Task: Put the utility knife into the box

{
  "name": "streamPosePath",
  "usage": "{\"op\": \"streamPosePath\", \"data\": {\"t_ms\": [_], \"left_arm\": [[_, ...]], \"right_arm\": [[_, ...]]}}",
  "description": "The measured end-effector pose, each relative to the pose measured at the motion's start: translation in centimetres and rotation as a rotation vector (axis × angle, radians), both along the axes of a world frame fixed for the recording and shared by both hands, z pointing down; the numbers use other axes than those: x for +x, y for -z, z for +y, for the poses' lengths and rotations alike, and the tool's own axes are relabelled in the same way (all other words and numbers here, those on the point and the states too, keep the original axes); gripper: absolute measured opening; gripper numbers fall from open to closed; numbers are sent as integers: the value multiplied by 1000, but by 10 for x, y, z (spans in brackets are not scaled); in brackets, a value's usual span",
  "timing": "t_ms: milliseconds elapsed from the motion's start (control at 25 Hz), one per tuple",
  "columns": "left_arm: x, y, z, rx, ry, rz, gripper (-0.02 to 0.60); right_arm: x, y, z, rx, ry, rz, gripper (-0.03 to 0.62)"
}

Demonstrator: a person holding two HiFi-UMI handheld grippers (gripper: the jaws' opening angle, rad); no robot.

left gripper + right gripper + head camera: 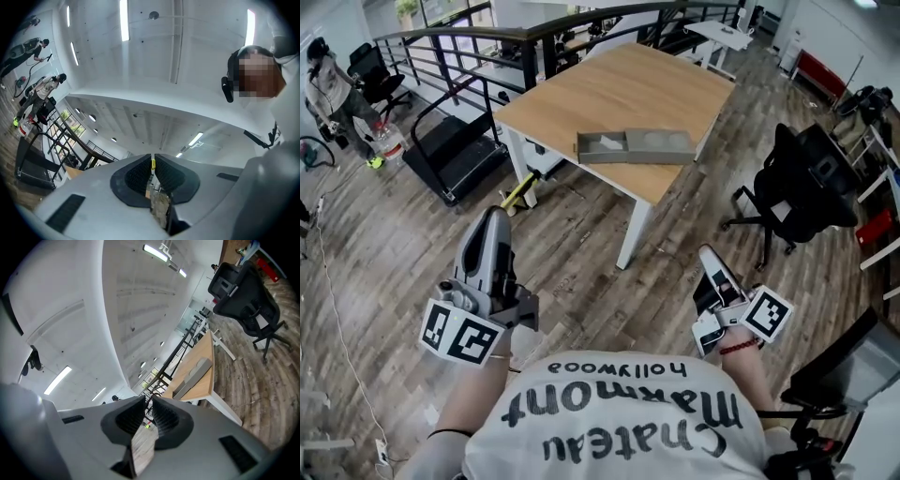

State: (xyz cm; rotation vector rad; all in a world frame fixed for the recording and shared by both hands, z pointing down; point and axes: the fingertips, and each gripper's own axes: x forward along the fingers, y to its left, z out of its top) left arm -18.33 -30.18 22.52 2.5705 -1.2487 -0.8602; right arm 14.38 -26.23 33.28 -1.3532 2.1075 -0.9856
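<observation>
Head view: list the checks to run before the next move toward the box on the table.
1. Box on the table, top open: ok.
2. Utility knife located: cannot tell; no view shows it.
3. Left tongs free: ok, jaws together, no knife between them.
4. Right tongs free: ok, jaws together, no knife between them.
5. Table within reach: not ok, it stands well ahead of both tongs.

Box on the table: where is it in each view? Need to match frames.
Head view: gray box upper centre, near the front edge of the wooden table.
Left gripper view: not in it.
Right gripper view: box right of centre, on the table.
Shared landmark: the black railing, behind the table.
</observation>
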Motion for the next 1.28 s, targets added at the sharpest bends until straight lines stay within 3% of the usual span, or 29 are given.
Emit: {"op": "streamPosePath", "data": {"t_ms": [880,1280], "left_arm": [[3,-35,-34,-86,-40,2,25],[3,-28,-36,-56,-25,-21,25]], "right_arm": [[-12,-33,-16,-78,7,2,49],[-20,-33,-31,-60,46,-15,49]]}}
